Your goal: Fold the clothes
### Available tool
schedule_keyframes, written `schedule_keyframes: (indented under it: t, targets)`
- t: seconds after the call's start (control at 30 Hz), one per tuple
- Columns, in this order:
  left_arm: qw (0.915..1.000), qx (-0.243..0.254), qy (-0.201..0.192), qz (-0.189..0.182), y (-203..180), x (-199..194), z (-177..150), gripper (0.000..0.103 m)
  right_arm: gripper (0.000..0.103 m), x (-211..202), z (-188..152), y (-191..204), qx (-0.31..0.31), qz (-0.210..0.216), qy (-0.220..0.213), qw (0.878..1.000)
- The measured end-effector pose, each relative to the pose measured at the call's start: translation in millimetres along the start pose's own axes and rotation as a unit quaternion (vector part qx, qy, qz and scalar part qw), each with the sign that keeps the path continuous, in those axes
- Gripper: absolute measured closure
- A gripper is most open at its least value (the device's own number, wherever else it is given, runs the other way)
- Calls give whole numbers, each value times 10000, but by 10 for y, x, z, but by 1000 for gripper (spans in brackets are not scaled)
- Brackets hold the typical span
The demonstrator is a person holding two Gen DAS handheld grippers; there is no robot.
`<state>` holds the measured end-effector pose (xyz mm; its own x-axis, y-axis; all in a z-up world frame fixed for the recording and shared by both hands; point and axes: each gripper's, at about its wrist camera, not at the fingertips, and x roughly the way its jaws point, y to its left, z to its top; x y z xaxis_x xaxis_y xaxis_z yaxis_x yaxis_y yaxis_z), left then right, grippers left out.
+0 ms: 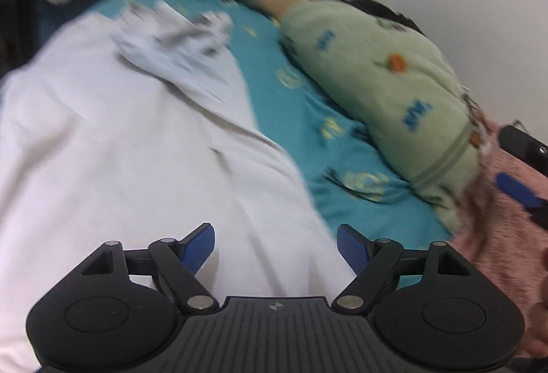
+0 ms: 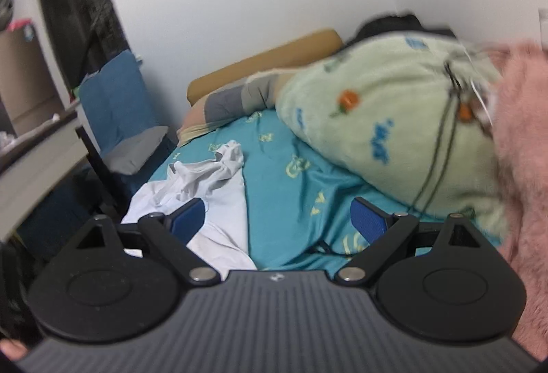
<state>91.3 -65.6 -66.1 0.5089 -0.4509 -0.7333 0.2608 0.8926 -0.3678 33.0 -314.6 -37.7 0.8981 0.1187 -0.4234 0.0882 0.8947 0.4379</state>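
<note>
Both the left hand-held gripper [image 1: 275, 248] and the right hand-held gripper [image 2: 279, 222] gape wide and empty above the white garment [image 1: 137, 140] (one end bunched) on the bed [image 1: 308, 113].

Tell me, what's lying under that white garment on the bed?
The white garment lies spread on a teal patterned bedsheet, which shows bare beside it toward the green blanket bundle. Whatever sits directly beneath the cloth is covered, so I can't tell.

You get soft, even indoor light with faint shadows; motion blur smears both views, worst at the right edges, and fisheye bending curves the frame borders.
</note>
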Motion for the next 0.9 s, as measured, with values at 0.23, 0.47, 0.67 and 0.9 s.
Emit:
schedule_keyframes:
  t: [0.23, 0.47, 0.67, 0.9]
  targets:
    - [9946, 774, 583, -364, -762, 544, -312, 33, 10, 78, 31, -457, 776, 21, 47, 9970]
    - [9778, 1822, 952, -395, -998, 844, -695, 39, 10, 152, 60, -655, 1114, 79, -3, 9937]
    - [9565, 2664, 1158, -285, -1093, 932, -922, 51, 10, 233, 45, -789, 1537, 58, 69, 9881]
    - [9484, 3039, 896, -125, -1061, 923, -962, 99, 10, 298, 26, -817, 1634, -143, 68, 9864]
